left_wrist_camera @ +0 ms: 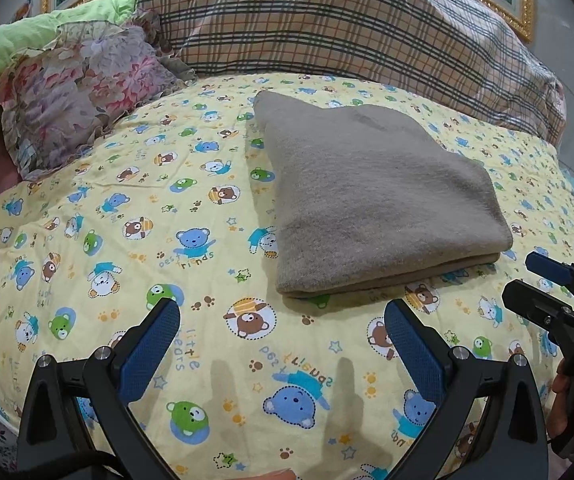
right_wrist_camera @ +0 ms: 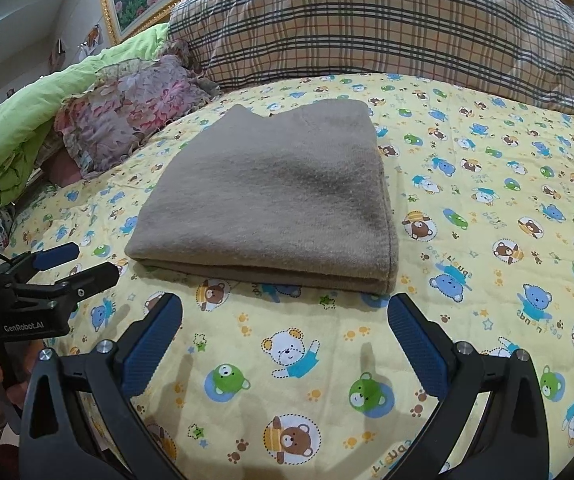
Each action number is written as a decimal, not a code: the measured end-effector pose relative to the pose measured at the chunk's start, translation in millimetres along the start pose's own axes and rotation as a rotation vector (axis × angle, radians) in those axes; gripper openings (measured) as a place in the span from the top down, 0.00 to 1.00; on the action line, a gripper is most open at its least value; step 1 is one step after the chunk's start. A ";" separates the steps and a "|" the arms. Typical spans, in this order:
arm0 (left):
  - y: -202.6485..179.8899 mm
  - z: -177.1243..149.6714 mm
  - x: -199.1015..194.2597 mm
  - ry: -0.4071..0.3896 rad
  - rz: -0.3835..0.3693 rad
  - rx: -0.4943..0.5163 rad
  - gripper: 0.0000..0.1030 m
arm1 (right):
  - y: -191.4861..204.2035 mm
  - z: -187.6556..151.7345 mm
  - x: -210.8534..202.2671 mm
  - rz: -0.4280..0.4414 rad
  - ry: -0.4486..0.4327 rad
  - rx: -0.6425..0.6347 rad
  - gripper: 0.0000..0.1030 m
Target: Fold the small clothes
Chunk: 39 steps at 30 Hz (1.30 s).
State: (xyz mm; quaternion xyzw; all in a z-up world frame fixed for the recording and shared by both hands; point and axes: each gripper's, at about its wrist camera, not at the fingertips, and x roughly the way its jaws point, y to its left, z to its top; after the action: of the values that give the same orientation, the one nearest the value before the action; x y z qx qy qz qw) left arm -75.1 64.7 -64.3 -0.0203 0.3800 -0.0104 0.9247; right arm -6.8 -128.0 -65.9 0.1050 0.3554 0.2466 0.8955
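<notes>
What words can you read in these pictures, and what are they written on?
"CenRobot.AI": on the black body of the left gripper, seen from the right wrist camera.
"best friends": on the yellow bear bedsheet, under a blue bear.
"little bears": on the same bedsheet, upside down near the left gripper's fingers.
"BAS": cut-off letters on the right gripper; the rest is out of frame.
Other sheet prints repeat, mostly too small or blurred to read.
</notes>
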 end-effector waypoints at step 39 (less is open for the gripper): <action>-6.6 5.1 -3.7 -0.018 -0.012 0.006 0.01 | -11.4 1.4 10.9 0.020 -0.007 0.018 0.01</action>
State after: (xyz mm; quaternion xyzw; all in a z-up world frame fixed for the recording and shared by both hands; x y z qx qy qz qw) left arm -74.2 58.5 -57.7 -0.0198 0.3712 -0.0167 0.9282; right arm 5.2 -132.1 -75.4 0.1174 0.3533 0.2517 0.8933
